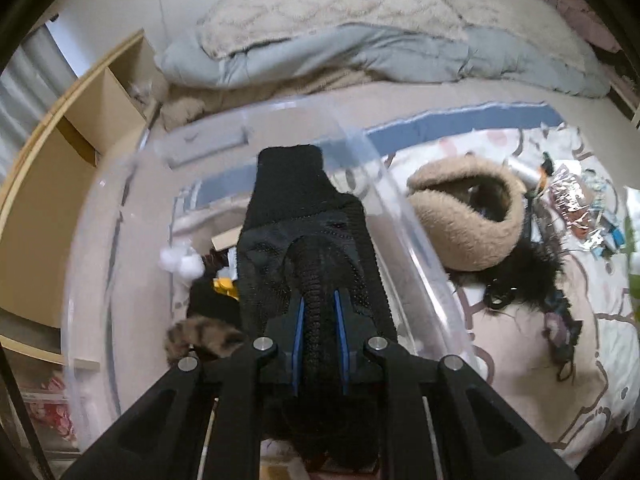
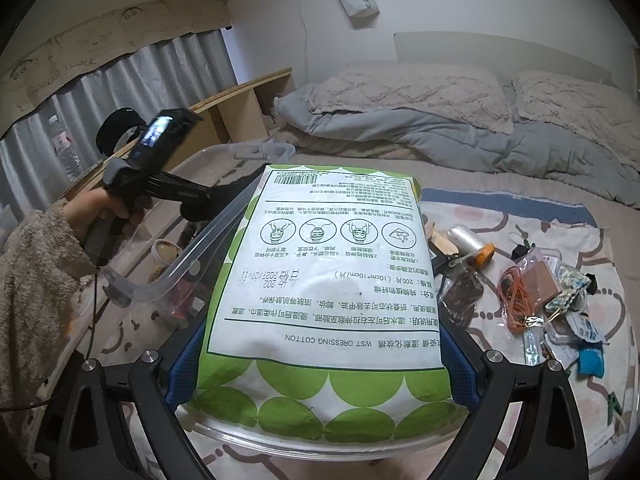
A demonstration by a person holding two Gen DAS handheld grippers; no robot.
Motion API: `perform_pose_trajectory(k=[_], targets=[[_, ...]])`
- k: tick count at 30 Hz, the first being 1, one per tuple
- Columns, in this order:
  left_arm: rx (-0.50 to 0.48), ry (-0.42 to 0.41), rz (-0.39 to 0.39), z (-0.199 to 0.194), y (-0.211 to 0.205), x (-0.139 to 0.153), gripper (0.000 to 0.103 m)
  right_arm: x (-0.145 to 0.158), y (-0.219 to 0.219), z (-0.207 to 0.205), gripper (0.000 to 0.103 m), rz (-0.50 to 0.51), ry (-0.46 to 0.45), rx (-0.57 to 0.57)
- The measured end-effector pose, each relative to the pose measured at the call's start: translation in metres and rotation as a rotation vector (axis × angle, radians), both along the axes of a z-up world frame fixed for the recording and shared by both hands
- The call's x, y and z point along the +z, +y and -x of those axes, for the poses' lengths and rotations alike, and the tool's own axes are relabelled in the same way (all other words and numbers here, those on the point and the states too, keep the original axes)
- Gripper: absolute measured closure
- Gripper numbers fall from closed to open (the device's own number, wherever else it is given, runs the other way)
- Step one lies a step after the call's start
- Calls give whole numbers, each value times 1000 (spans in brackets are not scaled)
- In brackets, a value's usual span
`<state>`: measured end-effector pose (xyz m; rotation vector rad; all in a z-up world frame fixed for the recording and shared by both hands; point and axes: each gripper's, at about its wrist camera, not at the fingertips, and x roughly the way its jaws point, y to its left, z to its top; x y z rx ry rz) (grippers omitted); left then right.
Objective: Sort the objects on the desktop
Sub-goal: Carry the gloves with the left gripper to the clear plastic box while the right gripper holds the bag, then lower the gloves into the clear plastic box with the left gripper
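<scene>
My left gripper [image 1: 320, 304] is shut on a black knitted glove [image 1: 304, 208], which hangs over the inside of a clear plastic bin [image 1: 404, 204]. White pompoms [image 1: 180, 262], a yellow item and a leopard-print furry piece [image 1: 200, 338] lie in the bin below it. In the right wrist view, my right gripper [image 2: 320, 364] is shut on a white-and-green pack of cotton pads [image 2: 332, 264], with its blue pads pressed on both sides. Beyond the pack a hand in a fuzzy sleeve holds the left gripper [image 2: 200, 202] above the clear plastic bin [image 2: 216, 228].
Beige furry earmuffs [image 1: 468, 220], a black fluffy item [image 1: 524, 276] and foil packets [image 1: 572, 200] lie on the patterned cloth right of the bin. An orange cable [image 2: 520, 296], a tape roll [image 2: 468, 240] and small packets clutter the right. A wooden shelf [image 1: 80, 140] stands left, bedding [image 1: 360, 40] behind.
</scene>
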<state>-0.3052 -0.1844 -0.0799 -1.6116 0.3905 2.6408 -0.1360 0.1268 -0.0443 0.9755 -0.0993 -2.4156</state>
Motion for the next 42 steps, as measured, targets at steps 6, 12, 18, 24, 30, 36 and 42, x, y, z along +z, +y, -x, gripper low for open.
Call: perform_pose_trajectory(k=[6,12,18,24,30,36,42], targets=[[41,-38,-3,12,-5,-25,88,-4,-5,4,6,3,-18,11],[83,-144,-34,28,-10,-52,83,-2,-8,4,6,11,-21,9],[115,-52,-19,18,-18,-29,40,1,-15,8,6,17,-25,6],[131,104,-149,-19,-45,26,20,17,-41,15,6,11,1,35],[83,298,-65,-85,-41,65,20,41,-89,34,6,-8,25,72],[138,468,-128,-142,-64,74,20,54,-153,60,6,-42,32,81],[262,612,-127,-188,-100,72,20,48,-205,87,6,-29,-40,59]])
